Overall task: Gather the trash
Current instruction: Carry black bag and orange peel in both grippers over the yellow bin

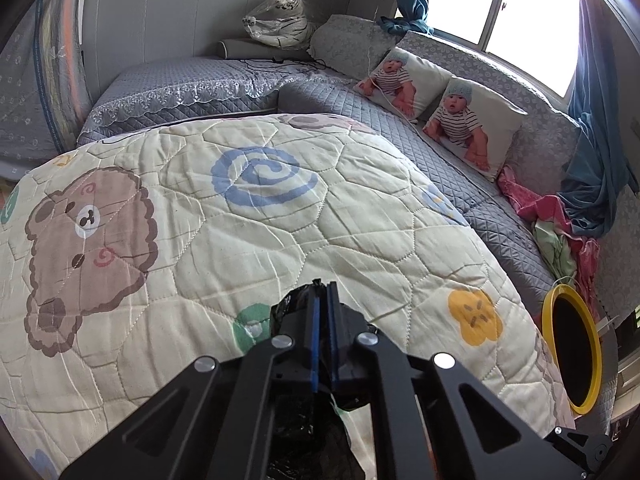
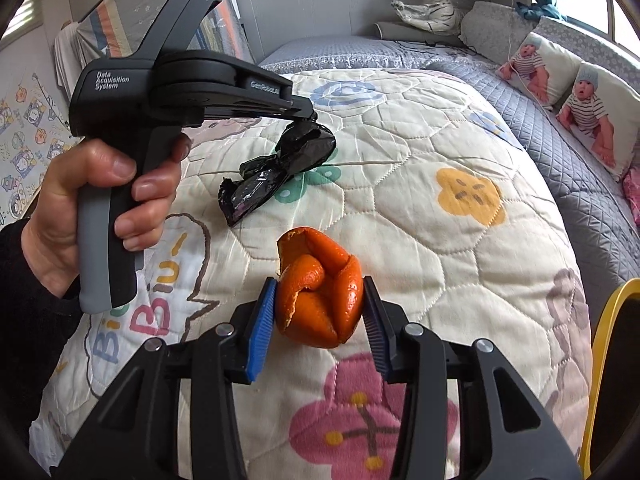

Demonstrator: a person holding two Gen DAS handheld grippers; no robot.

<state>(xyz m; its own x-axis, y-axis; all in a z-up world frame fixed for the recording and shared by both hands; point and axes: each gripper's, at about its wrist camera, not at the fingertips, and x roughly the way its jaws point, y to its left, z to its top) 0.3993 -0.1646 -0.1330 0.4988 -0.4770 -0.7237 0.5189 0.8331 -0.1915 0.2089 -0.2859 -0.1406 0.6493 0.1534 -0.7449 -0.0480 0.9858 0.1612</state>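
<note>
My left gripper [image 1: 323,292] is shut on a crumpled black plastic wrapper [image 1: 294,308] and holds it just above the cartoon quilt [image 1: 224,236]. In the right wrist view the left gripper [image 2: 306,116] pinches the wrapper [image 2: 280,164] at its top end, the rest hanging down to the quilt [image 2: 420,240]. My right gripper [image 2: 320,300] is shut on an orange peel [image 2: 320,292], its blue pads [image 2: 262,320] pressing both sides, just above the quilt. A yellow-rimmed black bin [image 1: 572,344] stands at the bed's right edge, also in the right wrist view [image 2: 608,360].
The bed has a grey quilted cover [image 1: 440,152], two baby-print pillows [image 1: 468,124] along the window side, a bagged plush tiger [image 1: 280,20] at the far end, and pink cloth [image 1: 552,216] beside blue curtains [image 1: 592,176].
</note>
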